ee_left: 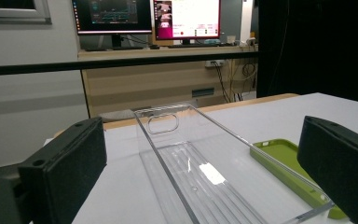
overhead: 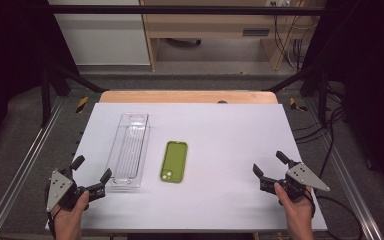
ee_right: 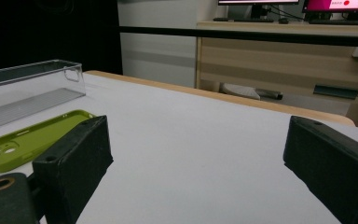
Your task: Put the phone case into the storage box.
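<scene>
- Green silicone phone case [overhead: 174, 161] is seen lying flat mid-table, camera cutout toward the near edge, just beside the clear plastic oblong tray [overhead: 129, 150].
- Left gripper [overhead: 91, 174] is held wide open, empty, facing the tray's near end, likely to steady it.
- Right gripper [overhead: 269, 164] is parked open, empty, near the right edge.

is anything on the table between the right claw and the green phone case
Nothing visible. Bare white table lies between the open right claw and the green phone case. The clear tray sits on the case's far side.
</scene>
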A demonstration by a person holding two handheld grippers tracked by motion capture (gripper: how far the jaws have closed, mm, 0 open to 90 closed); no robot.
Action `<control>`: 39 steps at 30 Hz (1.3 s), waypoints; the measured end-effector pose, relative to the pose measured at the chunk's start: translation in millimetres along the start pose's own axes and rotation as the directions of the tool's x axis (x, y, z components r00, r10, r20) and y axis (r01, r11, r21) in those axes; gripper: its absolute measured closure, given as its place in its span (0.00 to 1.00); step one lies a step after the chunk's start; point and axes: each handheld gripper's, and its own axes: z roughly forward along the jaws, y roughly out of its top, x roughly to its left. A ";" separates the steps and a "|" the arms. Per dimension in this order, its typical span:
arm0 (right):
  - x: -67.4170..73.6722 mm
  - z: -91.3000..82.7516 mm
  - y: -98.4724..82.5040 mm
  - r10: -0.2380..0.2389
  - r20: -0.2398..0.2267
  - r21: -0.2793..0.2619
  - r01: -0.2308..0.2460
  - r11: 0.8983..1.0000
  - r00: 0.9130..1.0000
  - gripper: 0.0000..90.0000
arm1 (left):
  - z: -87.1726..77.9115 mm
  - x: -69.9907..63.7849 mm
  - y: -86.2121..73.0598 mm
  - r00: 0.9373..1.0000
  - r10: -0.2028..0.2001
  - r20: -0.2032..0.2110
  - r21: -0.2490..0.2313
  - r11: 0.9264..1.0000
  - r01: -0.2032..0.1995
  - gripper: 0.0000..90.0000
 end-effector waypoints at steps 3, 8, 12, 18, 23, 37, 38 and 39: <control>0.6 -0.1 0.0 0.008 -0.001 0.010 -0.008 1.000 1.000 0.09 | -0.1 -0.5 -0.2 1.000 0.003 0.000 0.004 1.000 -0.003 0.01; 0.8 1.0 -0.4 0.020 0.018 0.019 -0.021 1.000 1.000 0.06 | -0.4 -0.1 -0.5 1.000 0.002 -0.002 0.007 1.000 -0.002 0.01; 1.7 3.7 -1.5 0.018 0.025 0.039 -0.019 0.999 1.000 0.06 | -0.6 -1.0 -1.2 1.000 0.000 0.000 0.011 1.000 0.000 0.01; 9.3 19.0 -0.1 -0.022 -0.015 0.111 0.024 0.994 1.000 0.12 | -3.4 -2.8 -1.5 1.000 0.003 -0.007 0.017 1.000 -0.003 0.01; 12.6 37.0 11.3 -0.078 -0.058 0.192 0.088 0.977 0.995 0.37 | -5.4 -1.4 -1.2 1.000 -0.003 -0.010 0.014 1.000 0.003 0.01; 19.9 54.8 24.7 -0.106 -0.128 0.213 0.132 0.968 0.986 0.59 | -5.7 -0.5 -1.7 1.000 -0.011 -0.017 0.016 1.000 0.011 0.01; 20.7 55.8 25.4 -0.108 -0.131 0.213 0.134 0.968 0.986 0.60 | -5.7 -0.6 -1.7 1.000 -0.010 -0.017 0.016 1.000 0.010 0.01; 21.7 57.0 26.2 -0.107 -0.136 0.214 0.135 0.967 0.985 0.62 | -5.8 -0.6 -1.6 1.000 -0.009 -0.017 0.015 1.000 0.010 0.01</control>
